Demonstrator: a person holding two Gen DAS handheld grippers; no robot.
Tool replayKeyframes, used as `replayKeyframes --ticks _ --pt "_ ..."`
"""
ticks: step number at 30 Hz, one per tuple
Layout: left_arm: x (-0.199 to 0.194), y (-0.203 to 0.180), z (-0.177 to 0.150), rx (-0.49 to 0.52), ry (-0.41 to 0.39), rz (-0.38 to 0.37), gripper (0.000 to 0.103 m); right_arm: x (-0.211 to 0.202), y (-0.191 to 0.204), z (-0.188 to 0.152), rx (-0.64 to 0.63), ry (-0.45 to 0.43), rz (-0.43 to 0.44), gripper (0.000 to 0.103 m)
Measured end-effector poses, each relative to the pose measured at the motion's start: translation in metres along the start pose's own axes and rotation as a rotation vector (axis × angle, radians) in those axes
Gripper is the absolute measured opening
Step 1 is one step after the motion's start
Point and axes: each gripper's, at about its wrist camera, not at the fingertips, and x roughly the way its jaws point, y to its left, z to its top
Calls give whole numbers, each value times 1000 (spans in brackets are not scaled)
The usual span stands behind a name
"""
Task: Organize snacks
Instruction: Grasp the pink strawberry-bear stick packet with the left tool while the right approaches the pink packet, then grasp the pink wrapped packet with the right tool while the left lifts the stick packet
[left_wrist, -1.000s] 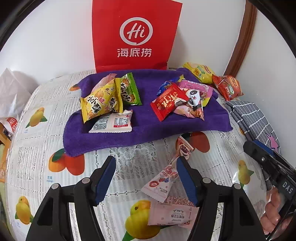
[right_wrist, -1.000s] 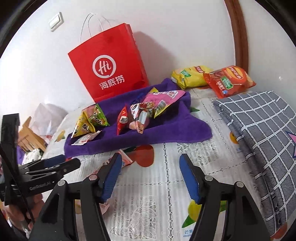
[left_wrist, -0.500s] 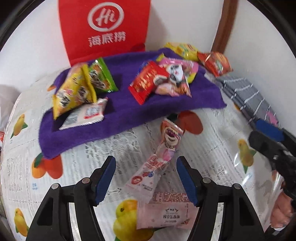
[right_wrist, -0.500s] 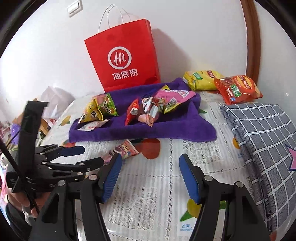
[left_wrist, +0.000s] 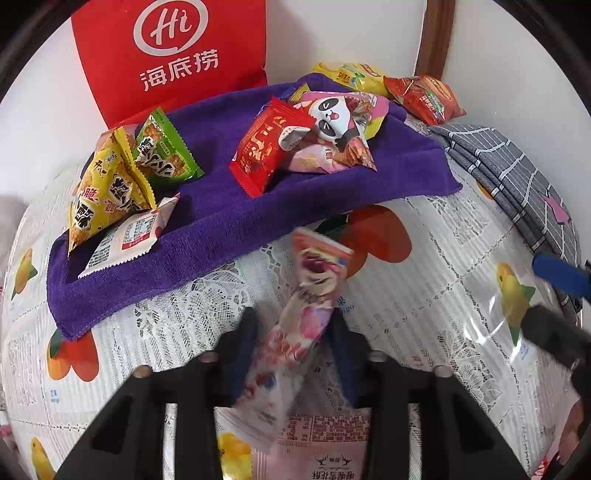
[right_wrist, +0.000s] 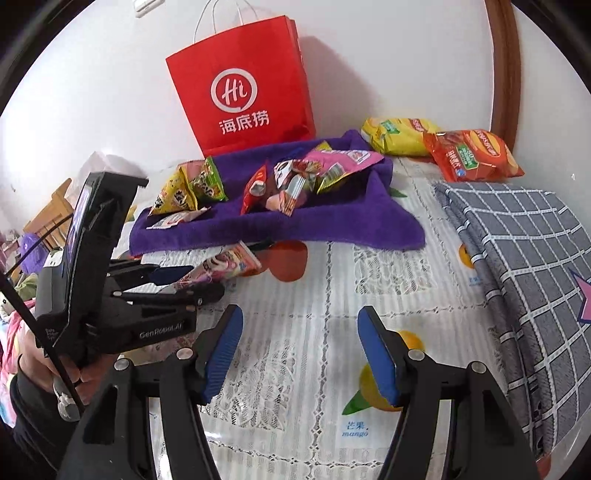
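My left gripper (left_wrist: 291, 332) is shut on a long pink snack packet (left_wrist: 306, 314) and holds it just above the tablecloth; from the right wrist view the packet (right_wrist: 225, 264) sticks out of the left gripper (right_wrist: 184, 284) toward the purple towel (right_wrist: 332, 225). The purple towel (left_wrist: 229, 218) carries a yellow packet (left_wrist: 107, 188), a green packet (left_wrist: 162, 155), a white packet (left_wrist: 129, 236), a red packet (left_wrist: 266, 144) and a panda packet (left_wrist: 332, 122). My right gripper (right_wrist: 299, 343) is open and empty above the tablecloth.
A red paper bag (right_wrist: 243, 85) stands against the wall behind the towel. A yellow chip bag (right_wrist: 399, 134) and an orange chip bag (right_wrist: 472, 155) lie at the back right. A folded grey checked cloth (right_wrist: 524, 266) lies on the right. Another pink packet (left_wrist: 325, 458) lies below my left gripper.
My left gripper has closed on the long pink packet and lifted it off the tablecloth. The right gripper has shifted a little and stays open.
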Motion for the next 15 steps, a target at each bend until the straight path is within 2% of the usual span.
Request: replayKeyframes --ticks 1,4,7,15 --pt "-1 2 -1 -6 1 -2 22 1 2 -1 -11 0 0 64" --pt "-7 13 -4 -50 -4 3 22 3 10 -3 -32 12 25 64" --pt "-16 29 -13 -73 -4 27 22 7 22 -6 -51 28 89 64" --pt "-41 76 -45 -157 -14 75 22 30 74 -14 -197 94 241 64"
